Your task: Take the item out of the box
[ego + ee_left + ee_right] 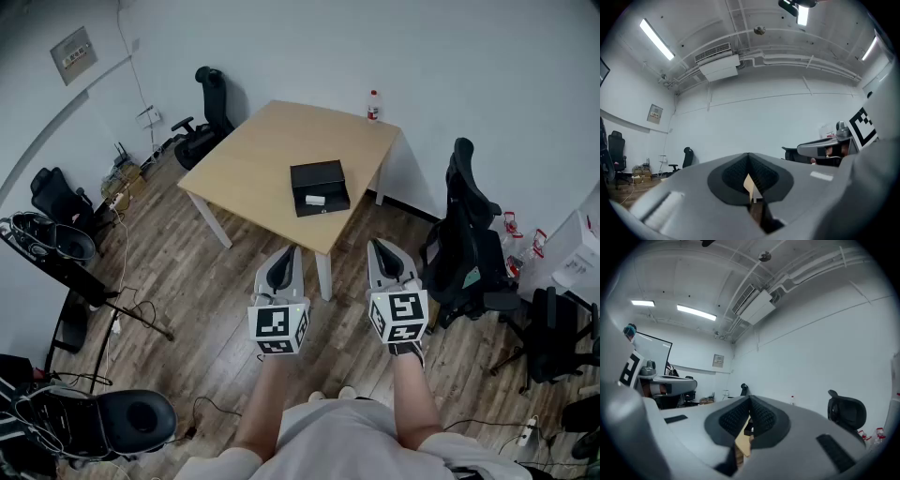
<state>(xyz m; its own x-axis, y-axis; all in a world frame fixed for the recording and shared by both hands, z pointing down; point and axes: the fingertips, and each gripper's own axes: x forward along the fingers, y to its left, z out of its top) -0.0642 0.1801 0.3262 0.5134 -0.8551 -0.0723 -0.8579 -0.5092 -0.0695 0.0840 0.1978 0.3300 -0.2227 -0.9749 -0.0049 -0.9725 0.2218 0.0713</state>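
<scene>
On the table (246, 161) ahead, black box (320, 180) holds a pale item (315, 200). Both clenched empty, left gripper (292, 249) and right gripper (376, 245) should open before reaching in.

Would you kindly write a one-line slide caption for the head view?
Left gripper and right gripper, both shut and empty, held short of a wooden table bearing a black box.

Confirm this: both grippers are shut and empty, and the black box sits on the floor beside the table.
Wrong: the head view shows the black box on the table, not on the floor. The left gripper and right gripper are shut and empty.
</scene>
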